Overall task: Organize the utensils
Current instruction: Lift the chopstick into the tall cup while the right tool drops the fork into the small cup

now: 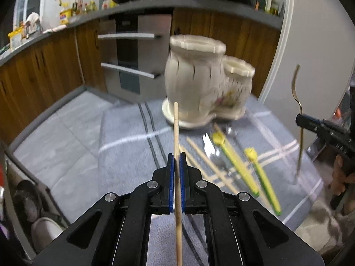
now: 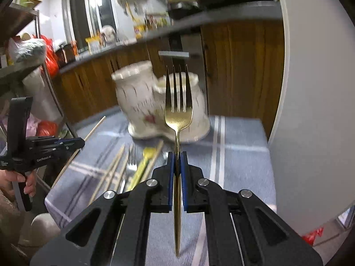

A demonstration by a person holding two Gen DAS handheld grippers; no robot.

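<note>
both views carry heavy fisheye bending, with black corners and the countertop (image 1: 155, 4) curved into an arc. indoor light is moderate and cool; the window (image 2: 93, 11) glows pale and washed out. motion blur smears the ceramic holder (image 1: 199, 77), the cabinets and the loose utensils on the cloth (image 1: 77, 144). the near left gripper (image 1: 176, 155) and right gripper (image 2: 177, 154) stay sharp, their bolts glinting. shadows are soft and faint.

1. "GenRoboAI…", white lettering on the black body of the left hand-held gripper (image 2: 82, 143), seen from the right wrist; the last characters are blurred.
2. White characters on the right hand-held gripper (image 1: 298, 119), seen from the left wrist: too blurred to read.
3. Packages on the kitchen counter: labels illegible.
</note>
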